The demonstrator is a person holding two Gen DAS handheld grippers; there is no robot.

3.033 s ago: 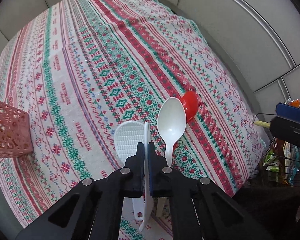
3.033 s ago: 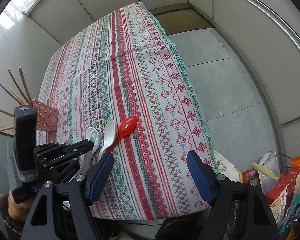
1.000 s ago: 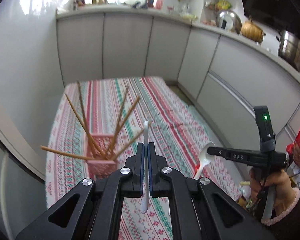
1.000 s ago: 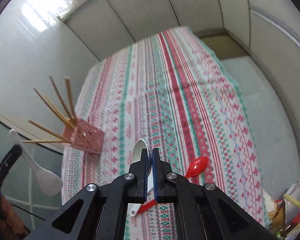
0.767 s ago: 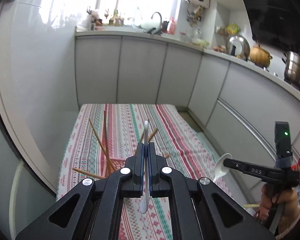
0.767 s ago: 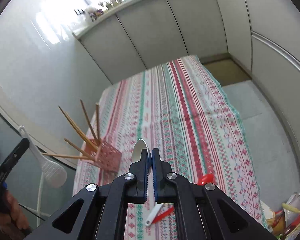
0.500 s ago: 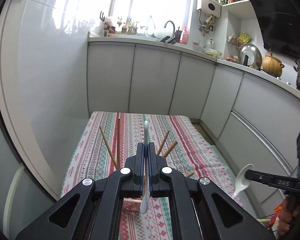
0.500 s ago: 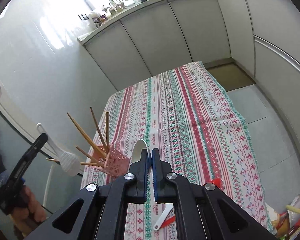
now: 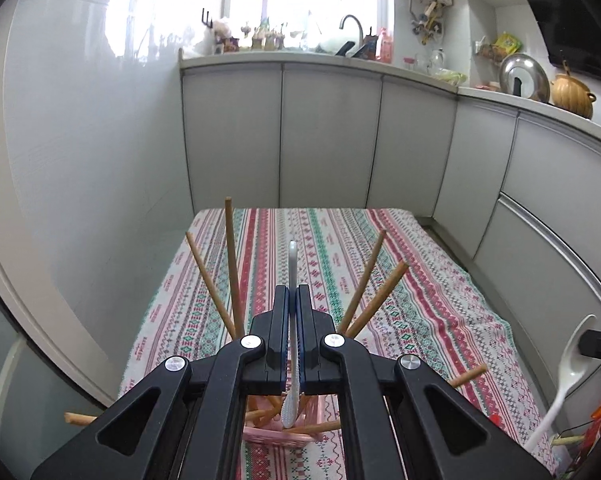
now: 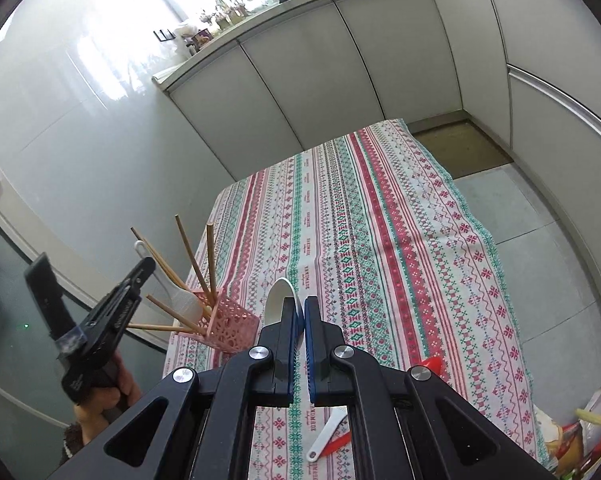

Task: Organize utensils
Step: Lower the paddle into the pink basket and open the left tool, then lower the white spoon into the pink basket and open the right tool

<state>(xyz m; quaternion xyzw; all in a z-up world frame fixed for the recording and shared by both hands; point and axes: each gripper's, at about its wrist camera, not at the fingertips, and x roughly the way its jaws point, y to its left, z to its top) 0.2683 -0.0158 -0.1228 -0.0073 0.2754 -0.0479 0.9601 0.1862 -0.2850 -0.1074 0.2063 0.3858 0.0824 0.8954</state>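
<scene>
While your left gripper pinches the white rice paddle edge-on above the pink holder, your right gripper clamps the white spoon.

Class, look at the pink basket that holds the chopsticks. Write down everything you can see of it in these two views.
The pink basket is a small square-sided holder, plastic by its look, its walls pierced with a lattice of holes. It stands upright on the striped tablecloth near the table's left edge. Wooden chopsticks fan out of its open top. The white rice paddle, held by the left hand-held gripper, hangs blade-down at its rim. In the left wrist view only its rim shows below the gripper.
</scene>
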